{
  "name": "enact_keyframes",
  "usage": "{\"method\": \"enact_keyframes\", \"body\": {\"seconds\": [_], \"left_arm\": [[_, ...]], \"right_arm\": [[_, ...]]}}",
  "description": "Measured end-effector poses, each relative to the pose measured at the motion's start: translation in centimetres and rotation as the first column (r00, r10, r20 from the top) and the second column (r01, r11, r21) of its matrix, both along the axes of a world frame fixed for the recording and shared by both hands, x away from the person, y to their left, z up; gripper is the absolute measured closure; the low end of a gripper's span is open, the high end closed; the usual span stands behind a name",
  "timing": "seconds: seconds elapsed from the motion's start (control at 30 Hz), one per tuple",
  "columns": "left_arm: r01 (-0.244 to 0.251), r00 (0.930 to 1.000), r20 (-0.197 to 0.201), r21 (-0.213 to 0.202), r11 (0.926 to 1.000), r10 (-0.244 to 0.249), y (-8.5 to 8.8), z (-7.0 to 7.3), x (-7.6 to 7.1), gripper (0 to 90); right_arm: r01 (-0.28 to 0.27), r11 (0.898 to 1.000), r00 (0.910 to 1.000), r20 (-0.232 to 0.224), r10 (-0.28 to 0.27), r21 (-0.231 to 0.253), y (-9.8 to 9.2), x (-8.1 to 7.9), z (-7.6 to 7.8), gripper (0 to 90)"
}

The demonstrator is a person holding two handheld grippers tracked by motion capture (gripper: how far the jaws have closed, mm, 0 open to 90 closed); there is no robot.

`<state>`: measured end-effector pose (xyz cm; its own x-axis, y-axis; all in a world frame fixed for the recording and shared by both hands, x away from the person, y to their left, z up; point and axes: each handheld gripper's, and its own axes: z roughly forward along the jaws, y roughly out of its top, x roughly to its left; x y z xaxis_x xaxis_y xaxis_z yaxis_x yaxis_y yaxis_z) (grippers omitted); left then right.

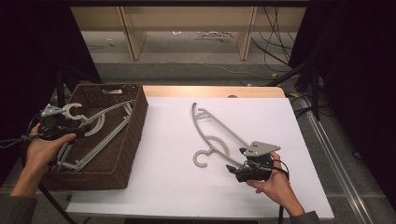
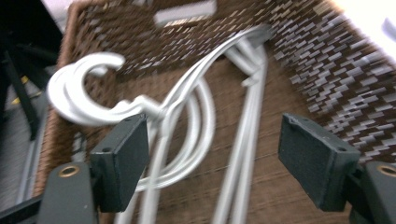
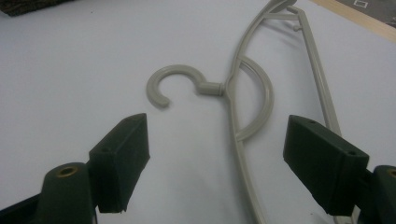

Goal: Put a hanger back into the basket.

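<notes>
White table (image 1: 168,186) bears a grey hanger (image 1: 215,135) just ahead of the right hand-held gripper (image 1: 238,164), jaws wide, empty.

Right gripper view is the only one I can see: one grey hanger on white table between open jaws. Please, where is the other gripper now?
Observer: The left gripper is over a brown wicker basket at the table's left edge, held in the person's left hand.
Operator: Is something in this basket?
Observer: Yes, white hangers lie inside it, their hooks stacked near the left jaw.
Operator: Does the left gripper hold one?
Observer: No, its jaws stand wide open, one on each side of the hangers.
</notes>
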<state>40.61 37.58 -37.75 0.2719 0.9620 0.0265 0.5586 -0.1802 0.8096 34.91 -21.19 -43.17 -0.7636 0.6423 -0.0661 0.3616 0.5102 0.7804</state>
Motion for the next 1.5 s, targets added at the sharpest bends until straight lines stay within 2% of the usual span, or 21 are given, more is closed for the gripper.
{"method": "enact_keyframes", "body": {"seconds": [0.07, 0.1, 0.17, 0.23, 0.37, 0.53, 0.57, 0.6, 0.63, 0.77, 0.8, 0.97, 1.03, 1.07, 1.1, 1.23, 1.3, 1.33, 1.4, 1.47, 1.5], "left_arm": [[0.005, 0.9994, 0.035, -0.051, 0.9987, -0.003, -0.9, 0.6, -0.7, 23.2], [0.009, 0.9988, 0.048, -0.059, 0.9982, -0.006, -1.3, 0.8, -1.0, 22.4], [0.033, 0.9969, 0.074, -0.080, 0.9962, -0.027, -2.2, 1.3, -1.7, 22.1], [0.079, 0.9931, 0.095, -0.119, 0.9897, -0.068, -3.5, 1.5, -2.4, 21.5], [0.119, 0.9879, 0.115, -0.132, 0.9840, -0.104, -4.9, 1.7, -3.0, 21.4], [0.177, 0.9750, 0.161, -0.149, 0.9729, -0.153, -7.0, 2.2, -4.2, 20.8], [0.179, 0.9745, 0.163, -0.150, 0.9724, -0.154, -7.4, 2.2, -4.4, 20.7], [0.190, 0.9692, 0.187, -0.152, 0.9698, -0.161, -7.8, 2.3, -4.5, 20.7], [0.190, 0.9679, 0.194, -0.147, 0.9707, -0.160, -8.2, 2.3, -4.8, 20.8], [0.236, 0.9557, 0.216, -0.159, 0.9586, -0.200, -9.8, 2.3, -5.4, 20.4], [0.258, 0.9513, 0.215, -0.161, 0.9526, -0.221, -10.4, 2.2, -5.6, 20.3], [0.316, 0.9337, 0.226, -0.153, 0.9364, -0.278, -12.8, 1.7, -6.4, 19.9], [0.347, 0.9243, 0.217, -0.134, 0.9284, -0.314, -13.6, 1.5, -6.7, 19.9], [0.366, 0.9166, 0.221, -0.131, 0.9212, -0.333, -14.2, 1.4, -6.9, 19.9], [0.379, 0.9111, 0.223, -0.121, 0.9175, -0.347, -14.6, 1.3, -7.0, 19.9], [0.436, 0.8811, 0.244, -0.091, 0.8951, -0.405, -16.6, 0.7, -7.9, 20.0], [0.445, 0.8771, 0.247, -0.097, 0.8901, -0.412, -17.4, 0.2, -8.2, 19.9], [0.451, 0.8725, 0.256, -0.096, 0.8871, -0.416, -17.8, -0.1, -8.5, 19.9], [0.456, 0.8668, 0.269, -0.086, 0.8860, -0.420, -18.3, -0.6, -8.9, 19.9], [0.465, 0.8640, 0.272, -0.110, 0.8782, -0.424, -18.8, -1.4, -9.2, 19.6], [0.471, 0.8570, 0.280, -0.087, 0.8775, -0.433, -19.0, -1.8, -9.3, 19.5]], "right_arm": [[0.002, 1.000, 1.0000, -0.005, -0.002, 0.001, 0.0, 0.0, 0.0, 23.5], [0.004, 1.000, 1.0000, -0.002, -0.004, 0.004, 0.1, 0.0, 0.0, 23.5], [0.005, 1.000, 1.0000, -0.007, -0.005, 0.001, 0.1, 0.0, 0.0, 23.5], [0.005, 1.000, 1.0000, -0.007, -0.005, 0.002, 0.1, 0.0, 0.0, 23.5], [0.006, 1.000, 1.0000, -0.003, -0.006, 0.005, 0.1, 0.0, 0.0, 23.4], [0.005, 1.000, 1.0000, 0.002, -0.005, 0.003, 0.1, 0.0, 0.0, 23.4], [0.003, 1.000, 1.0000, 0.002, -0.003, 0.002, 0.1, 0.0, 0.0, 23.4], [0.003, 1.000, 1.0000, 0.001, -0.003, 0.003, 0.1, 0.0, -0.1, 23.4], [0.003, 1.000, 1.0000, 0.001, -0.003, 0.004, 0.1, 0.0, -0.1, 23.3], [0.005, 1.000, 1.0000, -0.009, -0.005, 0.004, 0.1, 0.0, -0.1, 23.2], [0.005, 1.000, 0.9999, -0.009, -0.005, 0.005, 0.1, 0.0, -0.1, 23.1], [0.010, 1.000, 0.9999, -0.011, -0.010, 0.005, 0.1, 0.0, -0.2, 22.8], [0.007, 1.000, 1.0000, -0.003, -0.007, 0.005, 0.0, 0.0, -0.2, 22.8], [0.011, 1.000, 0.9999, -0.005, -0.011, 0.006, 0.0, 0.0, -0.2, 22.7], [0.014, 1.000, 0.9999, -0.006, -0.014, 0.007, 0.0, 0.0, -0.2, 22.6], [0.016, 1.000, 0.9998, -0.014, -0.016, 0.009, 0.0, 0.0, -0.3, 22.5], [0.016, 1.000, 0.9998, -0.012, -0.016, 0.005, 0.0, 0.1, -0.3, 22.5], [0.016, 1.000, 0.9998, -0.012, -0.016, 0.007, 0.0, 0.1, -0.4, 22.3], [0.015, 1.000, 0.9998, -0.012, -0.015, 0.004, 0.0, 0.1, -0.4, 22.3], [0.017, 1.000, 0.9998, -0.013, -0.017, 0.005, 0.0, 0.1, -0.4, 22.3], [0.015, 1.000, 0.9997, -0.018, -0.015, 0.006, 0.0, 0.1, -0.4, 22.1]]}}
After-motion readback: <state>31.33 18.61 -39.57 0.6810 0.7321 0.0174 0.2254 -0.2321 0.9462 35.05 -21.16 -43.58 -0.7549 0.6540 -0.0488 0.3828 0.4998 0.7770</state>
